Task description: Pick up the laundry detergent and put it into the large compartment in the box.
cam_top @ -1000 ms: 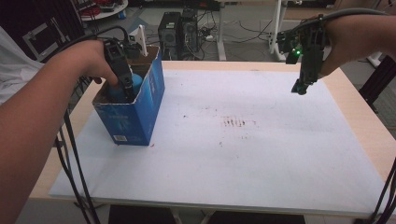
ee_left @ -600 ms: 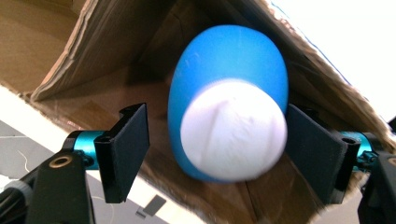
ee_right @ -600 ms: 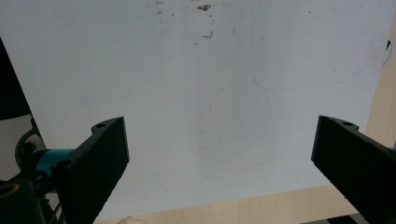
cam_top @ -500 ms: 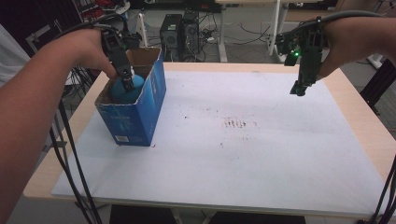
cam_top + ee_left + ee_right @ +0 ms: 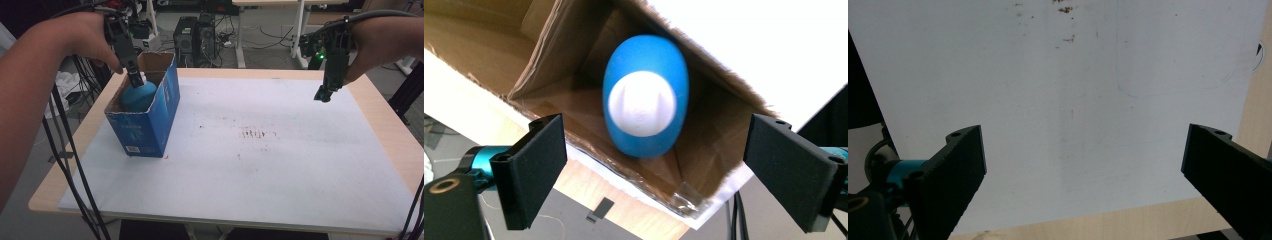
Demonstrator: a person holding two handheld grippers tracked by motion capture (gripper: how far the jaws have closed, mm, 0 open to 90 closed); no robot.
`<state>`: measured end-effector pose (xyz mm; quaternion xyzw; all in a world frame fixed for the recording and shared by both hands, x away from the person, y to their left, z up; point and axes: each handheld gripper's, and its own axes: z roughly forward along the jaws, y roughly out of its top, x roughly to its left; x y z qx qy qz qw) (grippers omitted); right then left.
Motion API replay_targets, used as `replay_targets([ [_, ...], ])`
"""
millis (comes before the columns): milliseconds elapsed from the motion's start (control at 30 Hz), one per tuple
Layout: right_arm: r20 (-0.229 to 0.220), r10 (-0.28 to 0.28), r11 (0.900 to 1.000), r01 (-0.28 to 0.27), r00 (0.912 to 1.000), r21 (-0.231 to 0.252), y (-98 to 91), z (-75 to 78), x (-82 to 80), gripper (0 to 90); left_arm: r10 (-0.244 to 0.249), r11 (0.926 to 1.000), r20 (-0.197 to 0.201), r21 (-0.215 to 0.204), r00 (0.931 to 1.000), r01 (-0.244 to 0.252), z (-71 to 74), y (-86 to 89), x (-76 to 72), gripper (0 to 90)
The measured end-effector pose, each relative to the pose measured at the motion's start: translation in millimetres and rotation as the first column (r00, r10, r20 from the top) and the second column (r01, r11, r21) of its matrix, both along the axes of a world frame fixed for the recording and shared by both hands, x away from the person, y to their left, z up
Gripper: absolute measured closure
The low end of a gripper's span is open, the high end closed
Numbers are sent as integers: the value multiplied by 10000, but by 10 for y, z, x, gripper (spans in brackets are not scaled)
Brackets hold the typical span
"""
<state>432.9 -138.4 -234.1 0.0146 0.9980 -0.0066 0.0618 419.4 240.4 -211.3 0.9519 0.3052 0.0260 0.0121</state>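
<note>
Black jaws of the left gripper (image 5: 135,79) had just been opening and were seen spread wide, nothing pressed between them, poised above the blue bottle (image 5: 645,96). That white-capped bottle was stood inside the open blue cardboard box (image 5: 150,125) at the table's (image 5: 385,135) left. The right gripper (image 5: 324,94) was held open, empty, over the white sheet (image 5: 1073,100).

Blue bottle (image 5: 645,97), white cap, upright in box (image 5: 150,125)
</note>
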Motion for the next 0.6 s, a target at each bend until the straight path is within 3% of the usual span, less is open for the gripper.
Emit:
replay_targets([
  [200, -11, 4, 10000, -4, 10000, 34, 5, -1, -5, 31, -195, 9997, -121, -157, 9997, 193, 148, -152, -39, 63],
  [367, -50, 38, 10000, -38, 10000, -4, 8, -6, -2, 31, -702, 9972, -129, -263, 9974, 699, 222, -335, -71, 62],
  [433, -47, 68, 10000, -68, 10000, 21, 5, -8, 0, 31, -948, 9953, -162, -196, 9954, 945, 217, -427, -91, 23],
  [600, -37, 5, 10000, -5, 10000, -12, -3, -12, 5, 31, -1623, 9866, -270, -208, 9864, 1618, 217, -660, -110, 21],
])
